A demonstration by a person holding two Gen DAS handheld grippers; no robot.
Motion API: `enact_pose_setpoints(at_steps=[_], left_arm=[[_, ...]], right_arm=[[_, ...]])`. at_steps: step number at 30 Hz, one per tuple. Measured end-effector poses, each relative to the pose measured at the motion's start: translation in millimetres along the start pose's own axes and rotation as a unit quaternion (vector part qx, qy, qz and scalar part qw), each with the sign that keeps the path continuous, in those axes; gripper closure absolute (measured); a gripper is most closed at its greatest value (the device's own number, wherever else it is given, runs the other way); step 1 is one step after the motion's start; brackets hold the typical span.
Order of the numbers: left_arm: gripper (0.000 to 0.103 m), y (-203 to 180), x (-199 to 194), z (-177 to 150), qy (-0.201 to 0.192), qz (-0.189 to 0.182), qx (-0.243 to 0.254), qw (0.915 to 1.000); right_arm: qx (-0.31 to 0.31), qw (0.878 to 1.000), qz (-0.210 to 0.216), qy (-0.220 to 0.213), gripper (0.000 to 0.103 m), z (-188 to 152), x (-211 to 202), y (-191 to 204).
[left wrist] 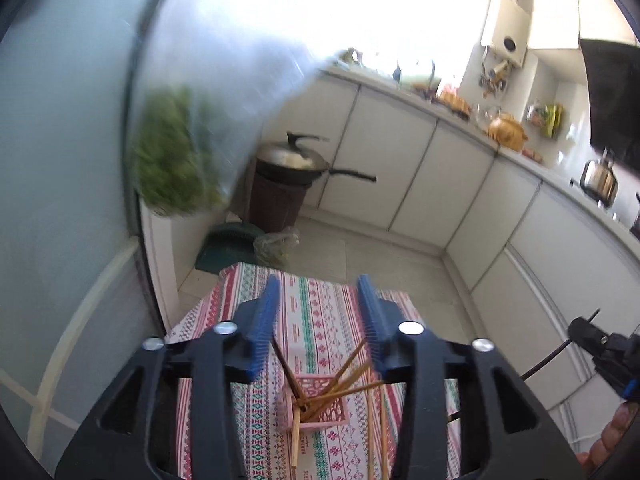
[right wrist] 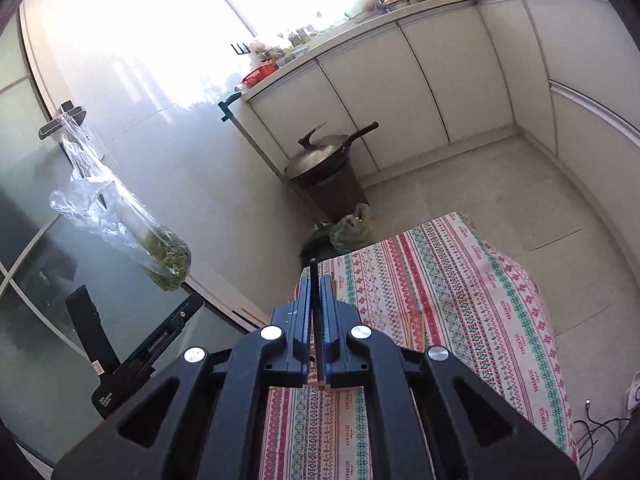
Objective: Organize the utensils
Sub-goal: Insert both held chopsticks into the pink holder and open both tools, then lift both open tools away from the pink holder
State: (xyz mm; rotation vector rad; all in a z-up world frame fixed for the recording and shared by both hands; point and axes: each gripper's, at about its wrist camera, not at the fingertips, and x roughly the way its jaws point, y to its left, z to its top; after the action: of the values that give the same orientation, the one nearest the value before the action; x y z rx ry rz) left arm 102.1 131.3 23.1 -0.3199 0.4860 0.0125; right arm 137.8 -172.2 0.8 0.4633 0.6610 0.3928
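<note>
A small table point(left wrist: 320, 320) stands on a pale tiled floor point(left wrist: 380, 268), covered by a cloth point(right wrist: 460, 292) striped in red, green and white patterns that hangs over its edges. On the cloth, near the middle in the left wrist view, sits a pink lattice holder point(left wrist: 320, 408) with several chopsticks point(left wrist: 352, 376) fanning out of it. More chopsticks point(left wrist: 378, 436) lie flat on the cloth just right of the holder, and one point(left wrist: 295, 444) leans at its near left side. In the right wrist view, loose chopsticks point(right wrist: 416, 330) lie on the cloth.
</note>
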Motion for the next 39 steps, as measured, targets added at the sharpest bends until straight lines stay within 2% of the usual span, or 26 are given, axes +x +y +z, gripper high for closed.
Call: enact_pose_setpoints(at_steps=[2,7,12,17,20,22,24,29,31,34,36,39], left_arm=[[0.038,7,-17,3,-0.026,0.001,-0.016,0.9995],[0.037,13,-28,8,-0.036,0.004,-0.017,0.9992],[0.037,14,-25,8,-0.030,0.010,-0.010,0.9994],[0.037,15,-13,2,-0.011,0.017,-0.002,0.9998],[0.037,15,-11,0,-0.004,0.017,0.002,0.9998],[0.037,14,-16,1,-0.010,0.016,0.004,0.9998],[0.037,10,-25,3,-0.023,0.018,0.009,0.9995],[0.024,-5,-44,1,-0.053,0.027,0.022,0.9980],[0.024,-13,-49,0,-0.059,0.032,0.033,0.9972],[0.021,-21,-51,-3,-0.059,0.034,0.044,0.9967],[0.020,-27,-51,-6,-0.057,0.034,0.051,0.9965],[0.015,-36,-53,-11,-0.057,0.037,0.060,0.9959]], right_arm=[[-0.004,1.000,0.004,-0.005,0.098,2,2,9],[-0.020,1.000,0.000,-0.007,0.098,2,23,32],[-0.062,0.997,-0.041,-0.017,0.098,-7,60,57],[-0.074,0.995,-0.073,0.007,0.098,-23,110,56],[-0.074,0.995,-0.065,0.003,0.095,-30,126,54],[-0.077,0.995,-0.054,-0.012,0.092,-29,119,57],[-0.087,0.994,-0.056,-0.037,0.076,-26,104,64],[-0.117,0.985,-0.088,-0.089,0.067,-22,62,79],[-0.130,0.981,-0.105,-0.103,0.064,-25,50,82],[-0.140,0.977,-0.120,-0.109,0.060,-26,37,81],[-0.139,0.976,-0.126,-0.113,0.049,-26,30,77],[-0.143,0.972,-0.145,-0.121,0.045,-28,19,72]])
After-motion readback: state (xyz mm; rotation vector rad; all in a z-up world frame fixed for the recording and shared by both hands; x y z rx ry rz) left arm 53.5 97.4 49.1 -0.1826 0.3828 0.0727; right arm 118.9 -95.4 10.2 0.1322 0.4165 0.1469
